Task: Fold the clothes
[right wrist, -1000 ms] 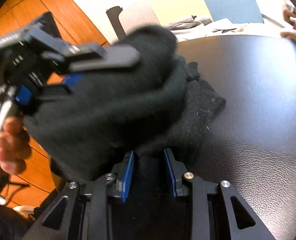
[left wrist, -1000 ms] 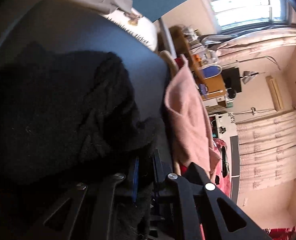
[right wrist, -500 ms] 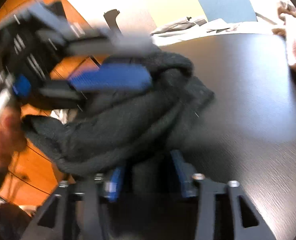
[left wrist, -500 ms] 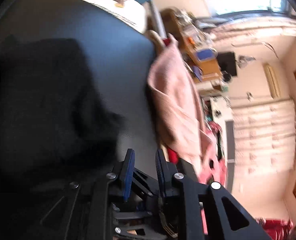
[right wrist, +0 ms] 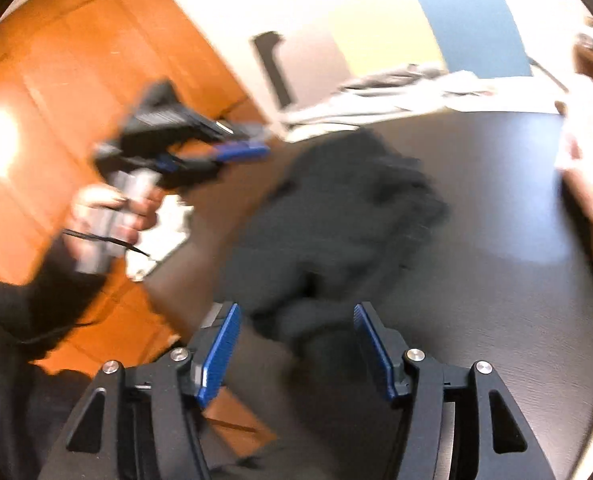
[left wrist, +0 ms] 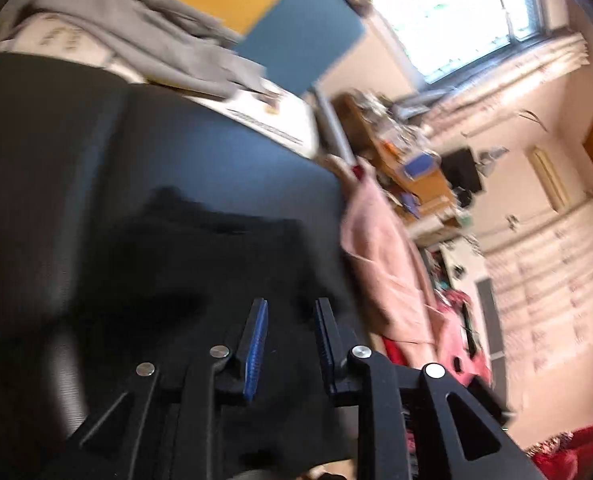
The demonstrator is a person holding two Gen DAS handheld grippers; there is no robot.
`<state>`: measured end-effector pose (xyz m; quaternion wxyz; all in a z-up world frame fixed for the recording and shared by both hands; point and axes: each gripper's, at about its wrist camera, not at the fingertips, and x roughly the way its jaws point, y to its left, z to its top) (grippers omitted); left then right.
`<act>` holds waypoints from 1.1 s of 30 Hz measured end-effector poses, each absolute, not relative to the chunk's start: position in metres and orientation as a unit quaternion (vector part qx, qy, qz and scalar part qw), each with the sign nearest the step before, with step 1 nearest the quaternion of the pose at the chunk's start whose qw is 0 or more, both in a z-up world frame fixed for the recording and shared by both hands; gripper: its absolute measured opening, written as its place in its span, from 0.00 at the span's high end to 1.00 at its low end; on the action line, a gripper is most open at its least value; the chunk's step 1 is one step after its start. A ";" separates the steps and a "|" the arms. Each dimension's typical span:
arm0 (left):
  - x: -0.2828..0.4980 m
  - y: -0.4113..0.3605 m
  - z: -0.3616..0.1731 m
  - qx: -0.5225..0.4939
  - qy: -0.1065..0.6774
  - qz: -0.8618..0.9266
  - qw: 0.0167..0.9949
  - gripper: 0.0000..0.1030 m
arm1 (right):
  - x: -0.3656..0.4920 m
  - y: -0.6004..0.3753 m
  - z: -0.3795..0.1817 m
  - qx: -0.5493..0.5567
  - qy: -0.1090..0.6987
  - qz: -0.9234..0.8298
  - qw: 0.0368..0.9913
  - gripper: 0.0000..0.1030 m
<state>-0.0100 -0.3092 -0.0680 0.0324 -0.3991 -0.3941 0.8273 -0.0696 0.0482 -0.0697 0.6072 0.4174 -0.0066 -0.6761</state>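
The black knitted garment (right wrist: 348,216) has just been released. A second ago it was clamped and lifted between both tools; now it is left lying in a loose, bunched heap on the dark table (right wrist: 496,320), and both tools have been drawn back and up from it. The right gripper (right wrist: 296,352) is seen with its jaws opening, a wide gap between the blue pads; a fold of the garment appears in line with that gap, but no pad is pressed on it. The left gripper (left wrist: 288,344) is likewise opening, its gap narrower, and nothing is pinched in it; in the right wrist view it is held aloft to the left of the heap by a hand (right wrist: 112,212) in a dark sleeve.

From this it may be judged that one fold has been finished, or a regrasp is being prepared. Whether the heap is neatly doubled cannot be told, since both views are blurred by motion.

The garment seems a thick, fuzzy knit, soft and limp, with rounded lumpy edges. The table is covered in a matte, finely grained, leather-like surface on which light is faintly reflected. A pink towel-like cloth (left wrist: 388,272) is draped over the table's far edge, and grey fabric (left wrist: 148,40) is piled beyond.
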 end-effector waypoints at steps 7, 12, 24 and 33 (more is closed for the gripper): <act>0.018 -0.315 -0.097 -0.386 -0.364 0.845 0.072 0.79 | -0.051 -0.004 -0.091 0.462 0.033 -0.648 0.604 0.42; 0.019 -0.294 -0.099 -0.397 -0.298 0.861 0.109 0.78 | -0.053 -0.033 -0.102 0.490 0.038 -0.636 0.595 0.95; 0.038 -0.256 -0.134 -0.431 -0.239 0.855 0.159 0.79 | -0.030 0.048 -0.134 0.559 -0.027 -0.628 0.541 0.88; 0.045 -0.252 -0.119 -0.400 -0.210 0.878 0.158 0.76 | -0.082 0.053 -0.062 0.428 -0.084 -0.766 0.473 0.39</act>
